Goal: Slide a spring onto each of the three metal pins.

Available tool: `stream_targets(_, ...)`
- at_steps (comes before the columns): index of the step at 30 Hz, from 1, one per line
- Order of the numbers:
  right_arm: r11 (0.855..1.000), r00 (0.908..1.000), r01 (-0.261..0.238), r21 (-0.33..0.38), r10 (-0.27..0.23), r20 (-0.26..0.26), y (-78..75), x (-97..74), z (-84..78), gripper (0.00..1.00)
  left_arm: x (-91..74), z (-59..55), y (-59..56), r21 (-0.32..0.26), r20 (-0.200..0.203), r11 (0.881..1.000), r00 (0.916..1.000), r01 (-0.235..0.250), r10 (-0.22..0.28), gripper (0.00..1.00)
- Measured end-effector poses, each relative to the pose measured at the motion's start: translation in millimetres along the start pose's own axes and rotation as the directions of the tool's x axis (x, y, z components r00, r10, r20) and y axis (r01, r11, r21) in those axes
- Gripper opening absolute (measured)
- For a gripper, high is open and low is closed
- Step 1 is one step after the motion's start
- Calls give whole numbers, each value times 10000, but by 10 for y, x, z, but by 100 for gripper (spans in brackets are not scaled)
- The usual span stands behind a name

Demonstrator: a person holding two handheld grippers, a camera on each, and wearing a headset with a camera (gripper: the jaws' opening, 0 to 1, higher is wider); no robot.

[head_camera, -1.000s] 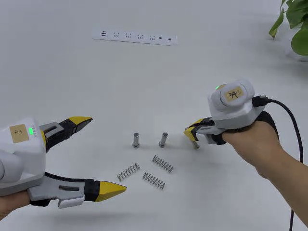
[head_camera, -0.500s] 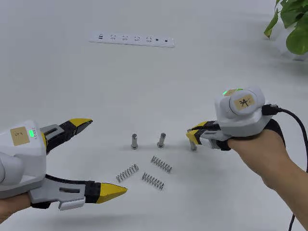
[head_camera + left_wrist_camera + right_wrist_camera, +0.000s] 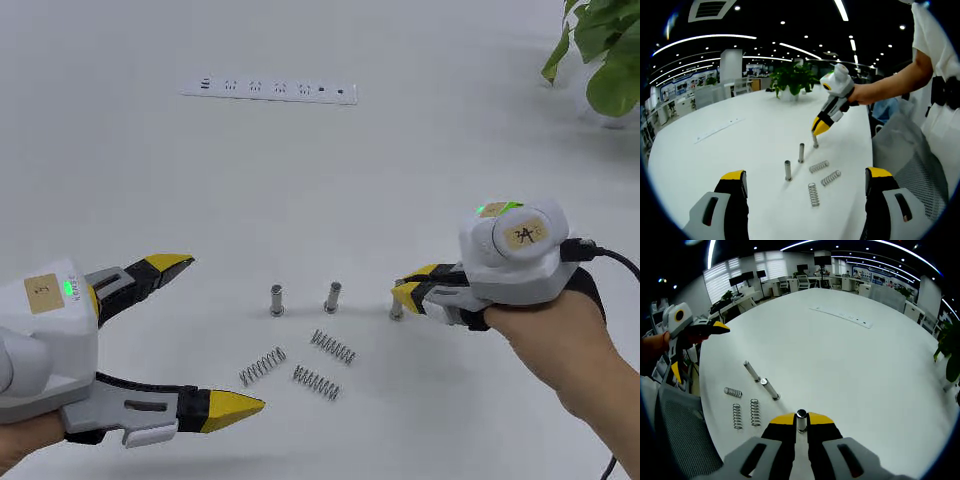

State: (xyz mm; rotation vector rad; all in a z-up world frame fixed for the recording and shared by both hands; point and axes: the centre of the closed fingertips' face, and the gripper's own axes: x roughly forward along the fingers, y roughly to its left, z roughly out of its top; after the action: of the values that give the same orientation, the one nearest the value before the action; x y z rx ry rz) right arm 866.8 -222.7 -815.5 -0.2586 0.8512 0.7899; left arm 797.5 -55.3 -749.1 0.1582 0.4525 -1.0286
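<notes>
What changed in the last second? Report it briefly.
The right gripper stays shut on the rightmost pin, but its body has swung lower and to the right. The left gripper stays open; the other two pins and the three springs have not moved.

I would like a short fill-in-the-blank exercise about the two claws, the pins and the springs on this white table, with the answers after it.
1. The right claw is shut on one upright ____.
2. The left claw is ____ and holds nothing.
3. ____ springs lie flat on the table.
Missing words: pin; open; three.
</notes>
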Motion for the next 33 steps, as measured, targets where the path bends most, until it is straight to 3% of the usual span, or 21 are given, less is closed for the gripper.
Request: stream_targets(33,9990,9994,162,-408,-150,305,57,-2,-15,9,5,7,-15,-50,58,10000,10000,27,-26,100)
